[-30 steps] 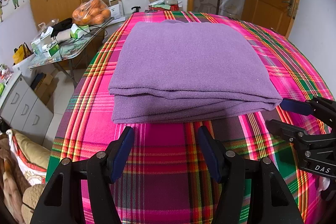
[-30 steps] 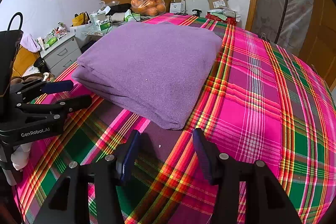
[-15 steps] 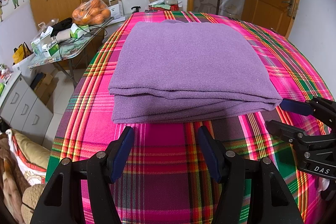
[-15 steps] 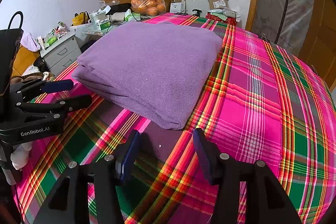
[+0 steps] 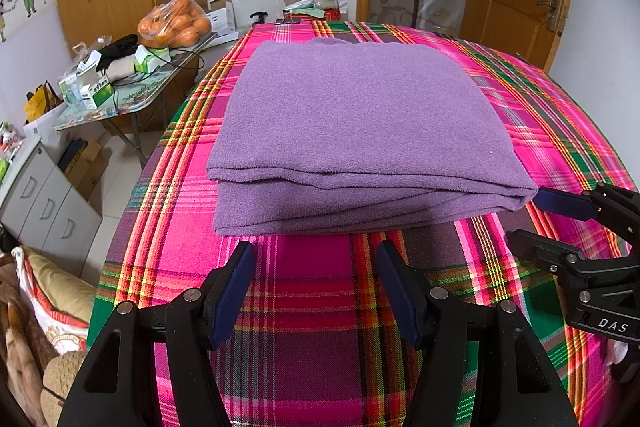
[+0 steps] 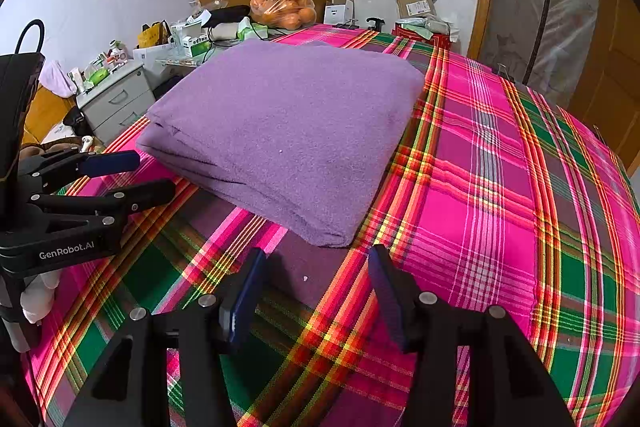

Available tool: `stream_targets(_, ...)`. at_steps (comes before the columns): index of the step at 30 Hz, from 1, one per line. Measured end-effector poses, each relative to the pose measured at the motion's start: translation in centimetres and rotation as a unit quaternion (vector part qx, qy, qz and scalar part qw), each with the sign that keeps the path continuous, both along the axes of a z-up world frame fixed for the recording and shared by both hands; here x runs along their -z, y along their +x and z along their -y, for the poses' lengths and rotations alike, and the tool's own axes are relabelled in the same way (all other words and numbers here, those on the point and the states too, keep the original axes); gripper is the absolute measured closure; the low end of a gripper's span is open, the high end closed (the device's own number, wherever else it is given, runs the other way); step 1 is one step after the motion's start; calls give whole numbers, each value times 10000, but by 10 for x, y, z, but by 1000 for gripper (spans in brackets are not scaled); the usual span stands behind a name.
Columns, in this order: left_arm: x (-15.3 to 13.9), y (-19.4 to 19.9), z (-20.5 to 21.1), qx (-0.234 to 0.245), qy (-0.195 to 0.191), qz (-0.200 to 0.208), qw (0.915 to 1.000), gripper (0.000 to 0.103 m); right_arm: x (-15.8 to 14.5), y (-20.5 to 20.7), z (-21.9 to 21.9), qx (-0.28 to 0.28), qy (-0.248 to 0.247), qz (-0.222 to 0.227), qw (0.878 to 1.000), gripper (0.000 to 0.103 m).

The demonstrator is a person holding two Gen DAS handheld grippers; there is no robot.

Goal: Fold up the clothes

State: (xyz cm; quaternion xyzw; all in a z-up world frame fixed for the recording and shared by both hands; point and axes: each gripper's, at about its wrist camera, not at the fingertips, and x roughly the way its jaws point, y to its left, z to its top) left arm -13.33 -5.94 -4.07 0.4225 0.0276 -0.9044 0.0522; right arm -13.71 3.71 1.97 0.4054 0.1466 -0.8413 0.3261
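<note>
While both hand-held grippers (image 5: pixel 316 259) (image 6: pixel 316 263) gape empty, the fuzzy purple garment (image 5: pixel 360 131) lies folded square.

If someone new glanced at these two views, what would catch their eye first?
The folded purple garment stands out, lying in a neat thick stack on the bright pink, green and red plaid cloth. Both open grippers, left and right, hang just short of its near edge, holding nothing. Behind, a bag of oranges sits on a cluttered side table.
</note>
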Motion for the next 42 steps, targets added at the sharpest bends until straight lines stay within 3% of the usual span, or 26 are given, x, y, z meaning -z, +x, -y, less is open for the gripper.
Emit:
stream_targets(16, 0, 0, 3, 9, 12, 2, 10000, 37, -1, -4, -7, 74, -301, 163, 9994, 51)
stream_targets(19, 0, 0, 3, 12, 13, 1, 10000, 37, -2, -9, -14, 226, -577, 315, 9976, 58)
stream_targets(22, 0, 0, 2, 8, 19, -2, 10000, 37, -1, -17, -21, 374, -868, 500, 9943, 72)
stream_targets(24, -1, 1, 5, 14, 77, -21, 10000, 37, -1, -21, -24, 424, -1000, 586, 9924, 89)
stream_targets(25, -2, 2, 7, -6, 150, -58, 9999, 37, 0, -22, -25, 442, -1059, 621, 9915, 91)
stream_targets(29, -9, 10, 22, -153, 574, -319, 9977, 44, 0, -24, -30, 591, -1123, 637, 9899, 92)
stream_targets(34, -25, 17, 41, -329, 1114, -857, 9895, 44, 0, -23, -28, 546, -1088, 607, 9907, 92)
stream_targets(42, -27, -21, 39, -337, 881, -501, 9943, 45, -12, -14, -33, 684, -1216, 274, 9898, 92)
